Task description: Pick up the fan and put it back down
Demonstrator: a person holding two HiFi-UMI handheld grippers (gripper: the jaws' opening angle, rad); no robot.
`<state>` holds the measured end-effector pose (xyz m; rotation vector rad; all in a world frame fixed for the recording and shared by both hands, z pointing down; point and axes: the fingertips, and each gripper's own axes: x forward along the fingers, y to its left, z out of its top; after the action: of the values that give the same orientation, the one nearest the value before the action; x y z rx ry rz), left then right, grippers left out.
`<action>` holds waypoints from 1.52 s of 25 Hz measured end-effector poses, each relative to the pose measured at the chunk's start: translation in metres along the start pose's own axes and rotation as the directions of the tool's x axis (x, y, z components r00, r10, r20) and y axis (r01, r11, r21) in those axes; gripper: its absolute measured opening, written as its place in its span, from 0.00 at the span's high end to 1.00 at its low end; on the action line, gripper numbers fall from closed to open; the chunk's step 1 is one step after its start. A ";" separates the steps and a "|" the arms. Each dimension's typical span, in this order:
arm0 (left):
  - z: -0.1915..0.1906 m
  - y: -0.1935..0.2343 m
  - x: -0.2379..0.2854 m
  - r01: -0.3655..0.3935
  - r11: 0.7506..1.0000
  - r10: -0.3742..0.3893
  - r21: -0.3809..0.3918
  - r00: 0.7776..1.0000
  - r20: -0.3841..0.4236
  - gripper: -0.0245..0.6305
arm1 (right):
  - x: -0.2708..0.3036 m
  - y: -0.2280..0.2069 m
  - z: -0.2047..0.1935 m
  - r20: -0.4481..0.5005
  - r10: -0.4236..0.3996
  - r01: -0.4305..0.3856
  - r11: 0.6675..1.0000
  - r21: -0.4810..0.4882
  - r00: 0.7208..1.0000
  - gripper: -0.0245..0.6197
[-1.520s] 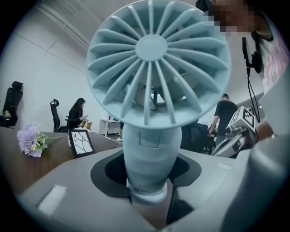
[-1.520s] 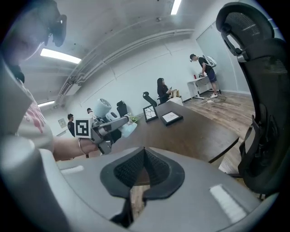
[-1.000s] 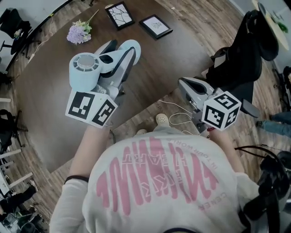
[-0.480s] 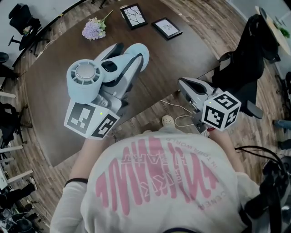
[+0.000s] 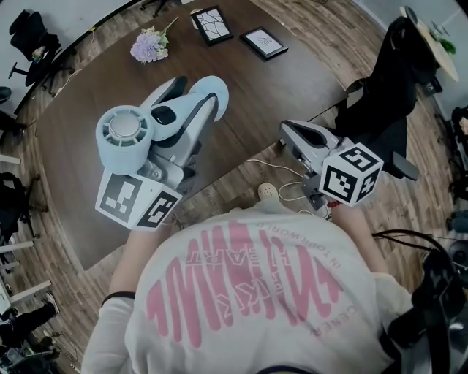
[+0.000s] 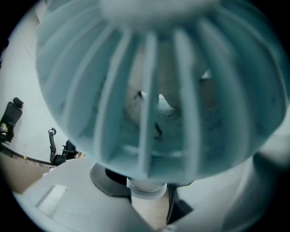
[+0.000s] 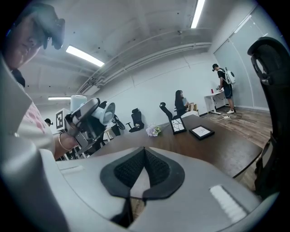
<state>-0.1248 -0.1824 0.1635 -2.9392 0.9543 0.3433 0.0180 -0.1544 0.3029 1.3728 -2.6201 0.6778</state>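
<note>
A pale blue fan (image 5: 124, 136) is off the dark brown table (image 5: 80, 124), carried in the air by my left gripper (image 5: 191, 91), which is shut on it. In the left gripper view the fan's ribbed grille (image 6: 154, 81) fills nearly the whole picture and its white stem (image 6: 146, 192) sits between the jaws. My right gripper (image 5: 291, 133) hovers past the table's near edge, over the wooden floor. Its black pads (image 7: 156, 170) meet with nothing between them. The right gripper view also catches the left gripper (image 7: 90, 118) with the fan, at the left.
A bunch of lilac flowers (image 5: 148, 47) and two framed pictures (image 5: 213, 22) (image 5: 265, 42) lie at the table's far end. A black office chair (image 5: 387, 95) stands to the right. A white cable (image 5: 281, 175) runs across the floor by the person's shoe (image 5: 267, 192). People stand by the far wall (image 7: 180, 103).
The left gripper has carried the fan leftward in the head view, back toward the person, and a little higher. The right gripper has drifted slightly and stays shut.
</note>
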 end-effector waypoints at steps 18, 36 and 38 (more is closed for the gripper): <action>-0.031 -0.013 0.003 0.064 0.990 -0.066 -0.124 0.998 -0.010 0.70 | -0.017 -0.001 -0.009 -0.006 -0.033 0.033 0.999 0.012 0.999 0.95; -0.049 -0.016 0.055 0.062 0.990 -0.068 -0.126 0.997 -0.044 0.70 | -0.024 -0.053 0.001 -0.035 -0.041 0.042 0.999 0.033 0.999 0.95; -0.054 -0.016 0.063 0.056 0.990 -0.063 -0.132 0.997 -0.048 0.70 | -0.026 -0.061 0.002 -0.042 -0.042 0.043 0.998 0.034 0.998 0.95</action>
<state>-0.0550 -0.2108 0.2014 -3.1019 0.8794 0.3413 0.0825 -0.1657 0.3138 1.4040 -2.5515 0.7412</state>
